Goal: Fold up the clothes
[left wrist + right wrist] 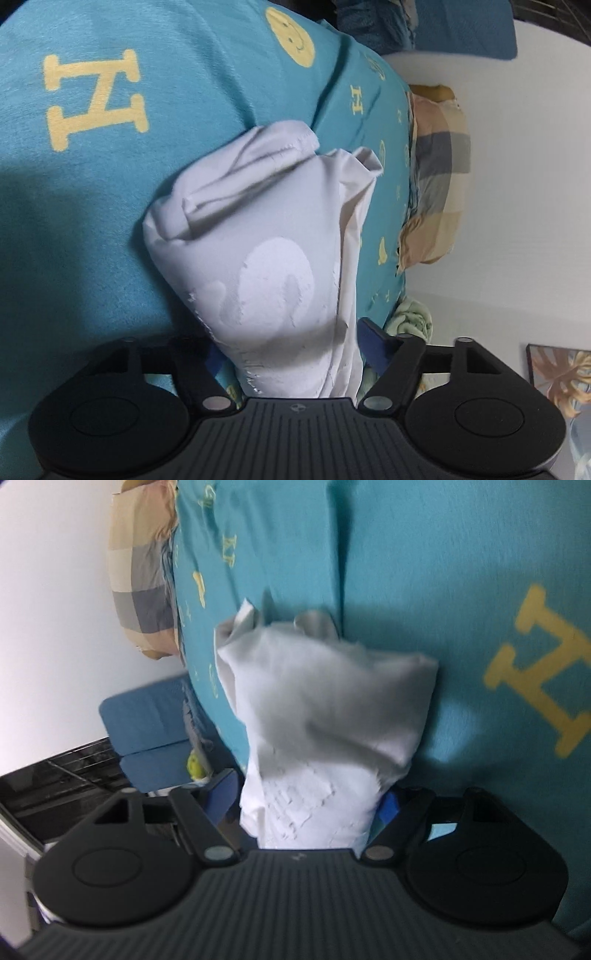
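The white garment (258, 236) lies bunched on the teal bedsheet (92, 221), with its near end running between the jaws of both grippers. In the left wrist view the left gripper (291, 354) stands part-open around the cloth; whether the pads press on it cannot be told. The right gripper (310, 812) likewise brackets the fabric, with a gap visible beside its left pad.

Handling: the cloth appears light, limp and thin. It will likely sag and crumple, not hold shape. Grip at a stitched hem (280, 149) or corner, not at the loose middle.
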A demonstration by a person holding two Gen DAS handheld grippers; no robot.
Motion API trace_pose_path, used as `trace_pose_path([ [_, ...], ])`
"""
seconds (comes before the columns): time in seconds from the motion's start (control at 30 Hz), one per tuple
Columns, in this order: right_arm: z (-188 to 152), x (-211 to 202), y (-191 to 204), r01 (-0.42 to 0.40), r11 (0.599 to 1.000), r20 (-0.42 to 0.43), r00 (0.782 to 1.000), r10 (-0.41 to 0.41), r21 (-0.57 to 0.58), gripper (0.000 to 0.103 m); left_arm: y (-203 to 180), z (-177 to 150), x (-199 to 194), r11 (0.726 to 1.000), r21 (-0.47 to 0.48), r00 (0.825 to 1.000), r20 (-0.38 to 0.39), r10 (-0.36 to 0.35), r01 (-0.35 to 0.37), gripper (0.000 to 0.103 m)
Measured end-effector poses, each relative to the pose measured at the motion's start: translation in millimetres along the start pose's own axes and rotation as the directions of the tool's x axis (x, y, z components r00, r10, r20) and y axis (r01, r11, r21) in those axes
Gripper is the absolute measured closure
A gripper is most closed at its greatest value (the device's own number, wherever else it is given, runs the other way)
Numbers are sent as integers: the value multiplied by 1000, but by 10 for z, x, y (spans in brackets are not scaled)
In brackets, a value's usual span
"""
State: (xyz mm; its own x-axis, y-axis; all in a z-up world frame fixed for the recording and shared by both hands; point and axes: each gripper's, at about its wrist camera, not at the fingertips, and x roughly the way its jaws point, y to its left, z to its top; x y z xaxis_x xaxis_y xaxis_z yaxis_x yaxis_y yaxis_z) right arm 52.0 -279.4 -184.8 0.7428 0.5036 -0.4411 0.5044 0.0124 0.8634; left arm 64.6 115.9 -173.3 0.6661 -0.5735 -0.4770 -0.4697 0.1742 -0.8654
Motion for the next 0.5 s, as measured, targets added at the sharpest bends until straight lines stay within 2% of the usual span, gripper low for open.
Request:
trace_pose_path([
  [0.1,-27,-46,85,51,992,36,998,-47,-116,55,22,-3,-26,1000,-4,1000,11,-1,2,62],
  [0.13,-44,-57,112,70,986,49,997,-63,-154,68,14,-9,-38,1000,4,1000,15,-6,6,66],
  [0.17,-58,-81,125,70,982,55,997,-61,-176,73,2,-18,-54,1000,12,1000,19,-16,15,73],
  [0.2,-71,-109,131,62,979,60,997,-51,-192,76,-11,-27,-72,999,21,999,22,-27,27,77],
  [0.3,-117,-209,167,41,970,72,997,-25,-240,80,-100,-75,-164,997,49,998,26,-54,53,82],
  [0.5,-253,-630,498,-22,944,96,994,57,-330,82,-553,-307,-463,979,139,989,-12,-146,146,82],
])
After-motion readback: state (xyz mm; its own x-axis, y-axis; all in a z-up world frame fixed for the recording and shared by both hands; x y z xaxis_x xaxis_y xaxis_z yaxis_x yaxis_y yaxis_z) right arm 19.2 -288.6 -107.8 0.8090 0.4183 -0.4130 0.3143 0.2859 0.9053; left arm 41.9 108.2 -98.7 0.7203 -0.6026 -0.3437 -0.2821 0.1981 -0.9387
